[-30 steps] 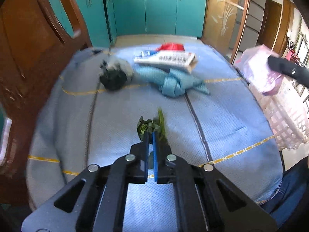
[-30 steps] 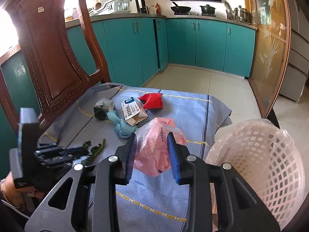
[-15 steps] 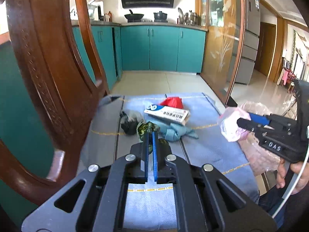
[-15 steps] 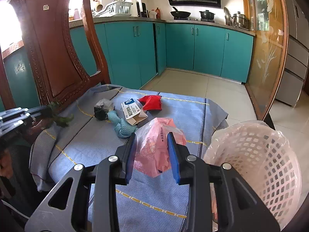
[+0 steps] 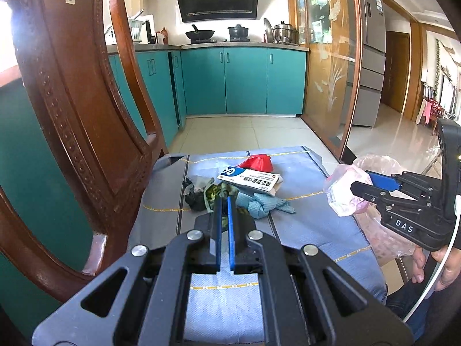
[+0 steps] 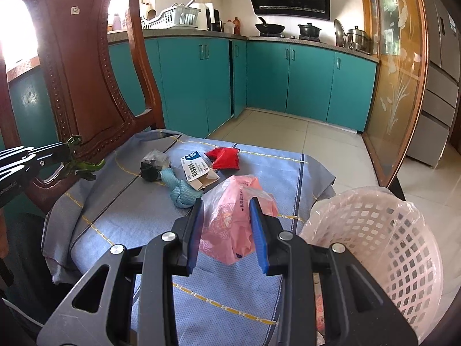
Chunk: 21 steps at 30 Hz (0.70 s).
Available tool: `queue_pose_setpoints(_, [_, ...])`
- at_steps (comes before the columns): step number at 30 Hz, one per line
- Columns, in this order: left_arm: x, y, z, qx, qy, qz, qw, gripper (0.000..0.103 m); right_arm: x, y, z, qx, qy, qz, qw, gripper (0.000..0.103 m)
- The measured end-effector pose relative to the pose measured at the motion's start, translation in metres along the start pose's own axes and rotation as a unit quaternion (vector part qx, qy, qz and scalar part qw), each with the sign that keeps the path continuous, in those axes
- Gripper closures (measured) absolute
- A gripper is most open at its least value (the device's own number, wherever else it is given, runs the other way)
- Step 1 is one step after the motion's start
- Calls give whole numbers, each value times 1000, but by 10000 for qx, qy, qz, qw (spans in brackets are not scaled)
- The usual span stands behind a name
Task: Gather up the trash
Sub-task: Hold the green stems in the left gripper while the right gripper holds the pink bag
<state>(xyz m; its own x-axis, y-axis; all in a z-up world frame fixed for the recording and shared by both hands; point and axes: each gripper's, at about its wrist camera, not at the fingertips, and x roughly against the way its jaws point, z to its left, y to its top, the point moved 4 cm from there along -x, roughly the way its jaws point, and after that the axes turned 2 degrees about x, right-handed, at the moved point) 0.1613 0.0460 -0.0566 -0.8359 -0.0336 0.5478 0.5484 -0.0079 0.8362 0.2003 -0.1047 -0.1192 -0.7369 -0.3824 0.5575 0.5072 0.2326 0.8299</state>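
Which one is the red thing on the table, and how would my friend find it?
Look at the blue cloth covering the table in front of the big wooden chair. At its far end, nearest the teal cupboards, lies a small red pouch just behind the white box. It is the only bright red thing in the pile.

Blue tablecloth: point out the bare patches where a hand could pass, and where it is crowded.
Free: the near stretch of the blue tablecloth, between the knotted blue rag and the near edge, and the strip beside the wooden chair. Crowded: the far middle, where the black wad, medicine box and red packet cluster. The right edge meets the basket.
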Motion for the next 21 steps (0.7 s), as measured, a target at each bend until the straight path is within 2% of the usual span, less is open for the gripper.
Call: queue_pose_setpoints(21, [2,0,-1,-64,41,-14,10000,98,7,-1,7,116,-63,-92,9999,70])
